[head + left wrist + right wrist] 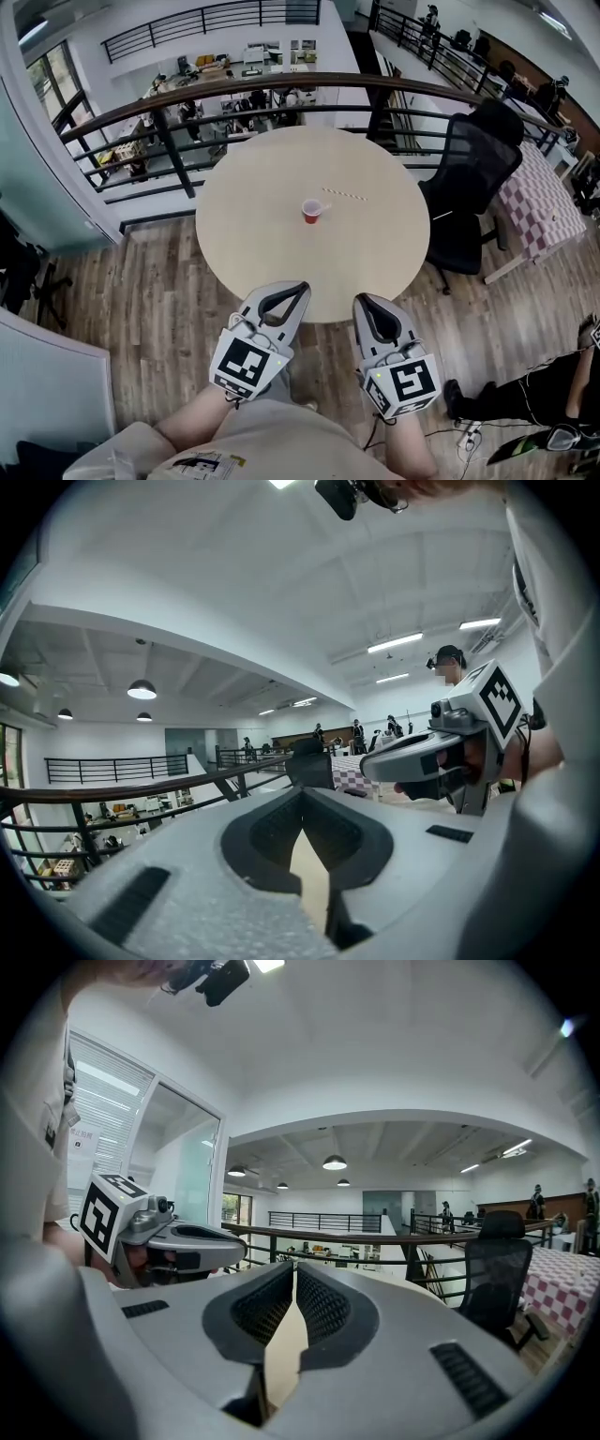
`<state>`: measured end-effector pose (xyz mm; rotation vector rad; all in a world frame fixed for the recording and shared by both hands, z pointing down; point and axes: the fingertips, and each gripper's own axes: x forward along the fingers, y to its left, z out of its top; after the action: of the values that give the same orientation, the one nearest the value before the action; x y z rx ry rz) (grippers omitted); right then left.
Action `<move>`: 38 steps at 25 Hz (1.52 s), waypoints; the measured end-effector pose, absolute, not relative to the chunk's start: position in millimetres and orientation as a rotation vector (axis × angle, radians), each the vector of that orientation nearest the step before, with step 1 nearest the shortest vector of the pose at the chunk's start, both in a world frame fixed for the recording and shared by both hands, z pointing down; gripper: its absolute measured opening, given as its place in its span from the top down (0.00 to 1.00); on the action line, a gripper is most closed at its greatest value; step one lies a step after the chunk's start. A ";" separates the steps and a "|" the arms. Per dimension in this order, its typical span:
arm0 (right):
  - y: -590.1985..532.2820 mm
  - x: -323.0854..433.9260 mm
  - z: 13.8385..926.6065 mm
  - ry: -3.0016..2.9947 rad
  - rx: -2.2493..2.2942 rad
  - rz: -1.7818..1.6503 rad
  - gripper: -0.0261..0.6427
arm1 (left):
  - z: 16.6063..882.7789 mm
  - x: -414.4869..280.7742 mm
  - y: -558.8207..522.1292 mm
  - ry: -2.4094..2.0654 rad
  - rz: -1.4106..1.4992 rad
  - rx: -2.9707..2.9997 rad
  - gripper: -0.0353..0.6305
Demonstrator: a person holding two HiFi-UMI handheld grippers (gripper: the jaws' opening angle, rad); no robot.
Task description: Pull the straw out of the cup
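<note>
Hovering left claw (298,289): pressed together, empty, at the lower edge of the counter (246,246).
Cup (311,211): upright at frame centre, well apart from both claws.
Straw (344,194): lying flat on the counter just upper right of the cup, already outside it, we judge.
Right claw (363,300): pressed together, empty, beside the left.
Risk: reaching in carelessly, we could tip the light cup or roll the straw off.

You have open table (244,234) from its near edge up to the cup (310,211). Straw (344,193) lies just right of it; chair (469,178) crowds the right edge, railing (175,155) the far side.
</note>
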<state>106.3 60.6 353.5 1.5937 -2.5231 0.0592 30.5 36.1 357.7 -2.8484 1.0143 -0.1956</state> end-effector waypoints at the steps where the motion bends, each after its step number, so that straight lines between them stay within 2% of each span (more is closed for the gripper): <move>1: 52.4 105.6 353.7 -2.521 1.592 0.061 0.92 | 358.0 29.4 27.8 1.017 -0.195 -2.850 0.93; 23: -117.4 73.4 344.4 -2.474 1.622 0.064 0.92 | 351.9 -2.8 -141.6 0.998 -0.165 -2.882 0.93; 38: -168.3 49.7 363.1 -2.431 1.653 0.080 0.92 | 366.5 -15.3 -184.1 0.920 -0.160 -2.940 0.93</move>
<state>49.7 -168.3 363.1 1.6528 -2.4308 0.0803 -15.3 -184.1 366.5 -2.9403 0.9204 -0.1604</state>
